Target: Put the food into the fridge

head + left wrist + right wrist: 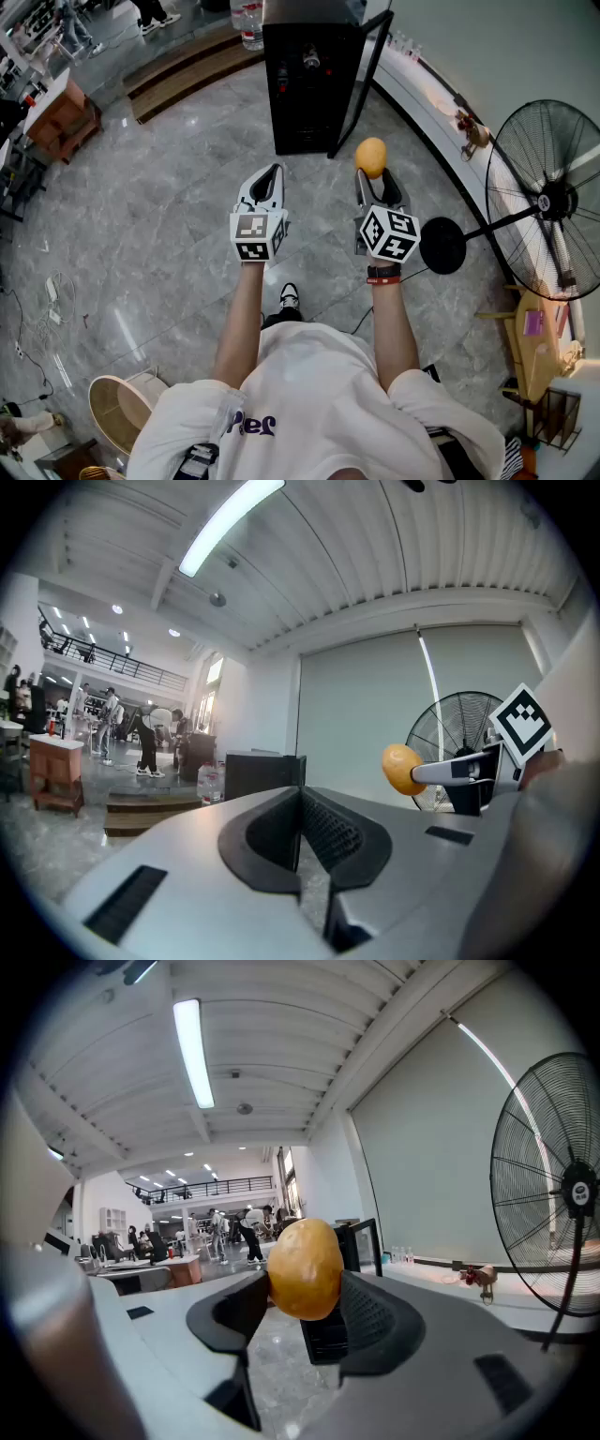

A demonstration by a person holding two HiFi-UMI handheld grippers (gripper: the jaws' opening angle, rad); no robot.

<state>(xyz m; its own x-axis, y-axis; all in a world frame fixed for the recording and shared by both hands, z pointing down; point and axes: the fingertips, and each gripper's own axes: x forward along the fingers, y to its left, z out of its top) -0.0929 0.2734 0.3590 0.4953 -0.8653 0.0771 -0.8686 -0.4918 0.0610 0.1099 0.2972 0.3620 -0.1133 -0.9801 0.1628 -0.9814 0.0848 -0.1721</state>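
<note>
A round yellow-orange fruit (370, 157) sits clamped between the pads of my right gripper (372, 173); in the right gripper view the fruit (304, 1269) fills the gap between the two jaws. From the left gripper view the same fruit (402, 768) shows at the right, held out on the other gripper. My left gripper (269, 180) is shut with nothing in it, its jaws (302, 832) pressed together. A small black fridge (309, 75) stands on the floor ahead, its door (361, 80) swung open to the right. Both grippers hang short of the fridge front.
A standing fan (548, 202) with a round black base (442, 245) is at the right. A white ledge (441, 112) runs along the right wall. Wooden steps (183, 70) lie left of the fridge. A wooden chair (122, 408) is at the lower left.
</note>
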